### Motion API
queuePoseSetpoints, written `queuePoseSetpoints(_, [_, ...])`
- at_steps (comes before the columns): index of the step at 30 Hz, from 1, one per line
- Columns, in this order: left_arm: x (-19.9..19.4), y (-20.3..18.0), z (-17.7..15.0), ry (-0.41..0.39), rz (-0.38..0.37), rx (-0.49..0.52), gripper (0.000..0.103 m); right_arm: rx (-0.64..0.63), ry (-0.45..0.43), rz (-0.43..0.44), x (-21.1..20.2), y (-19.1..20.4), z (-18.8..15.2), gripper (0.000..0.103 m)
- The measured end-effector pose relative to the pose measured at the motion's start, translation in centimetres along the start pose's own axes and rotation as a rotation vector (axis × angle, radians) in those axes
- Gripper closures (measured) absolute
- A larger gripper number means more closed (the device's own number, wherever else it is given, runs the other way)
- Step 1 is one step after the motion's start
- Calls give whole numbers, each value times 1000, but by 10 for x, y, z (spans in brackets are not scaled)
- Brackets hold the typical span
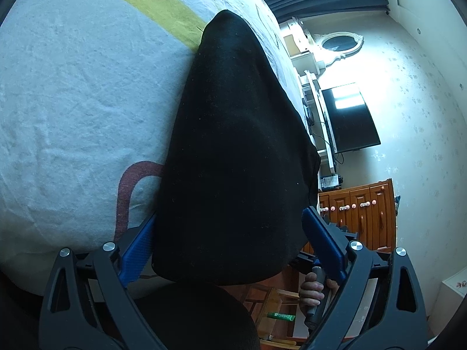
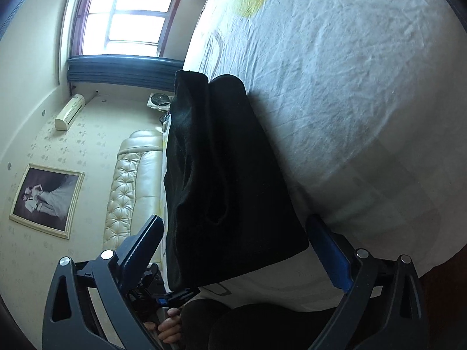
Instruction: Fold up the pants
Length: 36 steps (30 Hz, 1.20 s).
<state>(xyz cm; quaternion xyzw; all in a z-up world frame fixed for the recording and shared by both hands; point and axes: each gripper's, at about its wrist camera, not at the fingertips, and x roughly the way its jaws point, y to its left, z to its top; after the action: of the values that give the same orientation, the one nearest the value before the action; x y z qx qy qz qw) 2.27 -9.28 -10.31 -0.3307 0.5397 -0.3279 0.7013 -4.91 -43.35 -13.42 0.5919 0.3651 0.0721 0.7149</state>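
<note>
The black pants (image 1: pixel 233 145) lie on the bed (image 1: pixel 73 102) near its edge as a long, already doubled-over bundle; they look soft, limp and fairly thick, likely to sag and slide unless taken by the layered near edge. The left tool (image 1: pixel 227 250) and the right tool (image 2: pixel 236 250) each straddle that near end, fingers spread and not pinching the cloth.

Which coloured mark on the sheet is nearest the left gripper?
The reddish-brown arch, right by the left gripper at the near end of the pants. The yellow band lies far off, beside their far end.
</note>
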Motion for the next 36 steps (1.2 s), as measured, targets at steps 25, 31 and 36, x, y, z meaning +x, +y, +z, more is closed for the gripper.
queuePoseSetpoints(25, [-43,5,24,-36,-35,31,5,-292,-51,-233,-53,51,24,17])
queuePoseSetpoints(31, [-14,-3,77,-39,71,119,4,-406,105,-234,6,71,65,17])
queuePoseSetpoints(36, [32,-13,109,31,50,188,4,-357,155,-172,53,62,97,17])
